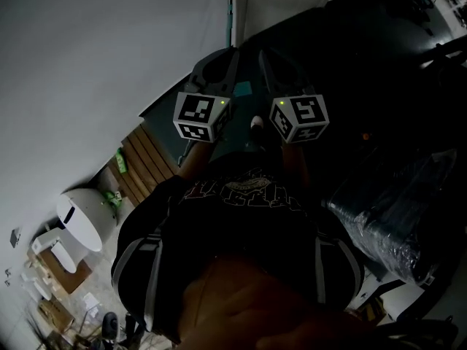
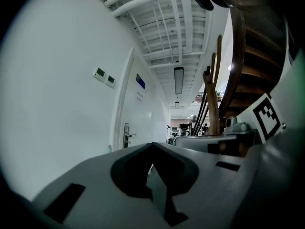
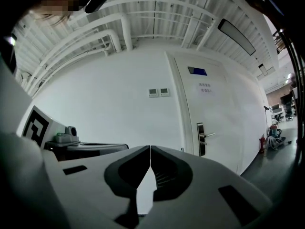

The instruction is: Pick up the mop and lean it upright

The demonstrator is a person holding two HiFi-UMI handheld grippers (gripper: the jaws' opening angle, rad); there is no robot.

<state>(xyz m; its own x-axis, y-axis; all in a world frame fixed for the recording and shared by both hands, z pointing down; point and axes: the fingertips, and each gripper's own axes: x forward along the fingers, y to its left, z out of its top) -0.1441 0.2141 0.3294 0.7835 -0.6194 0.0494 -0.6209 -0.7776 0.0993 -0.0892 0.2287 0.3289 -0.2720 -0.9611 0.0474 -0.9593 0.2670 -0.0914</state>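
**Hazards.** We found no mop that we could identify in any view, so we judged the task not yet begun. Some wooden poles (image 2: 213, 94) stood upright to the right of the door (image 2: 127, 123), against a staircase (image 2: 257, 56). We could not tell whether one of them was the mop's handle.

The main risks, as we judged them:
- Approaching with the jaws together. They would need to part before any grasp, or the tips would push the handle away.
- Gripping a long handle at a single point. The free end could swing into the wall beside the door.
- Leaning the mop too steeply or too flat on a smooth floor. Its foot could slide out.
- Moving the two grippers while they sat so close together. Their marker cubes could knock each other.

**Jaw state.** The left gripper (image 2: 152, 149) was fully closed, with nothing between its pads. The right gripper (image 3: 150, 149) was also closed and empty — only a thin seam showed between its jaws.

**Pose.** In the head view, both grippers were raised in front of the person's chest, side by side and near each other. The right gripper faced the wall just left of the door. The left gripper looked along the corridor that ran past the door — toward the poles.
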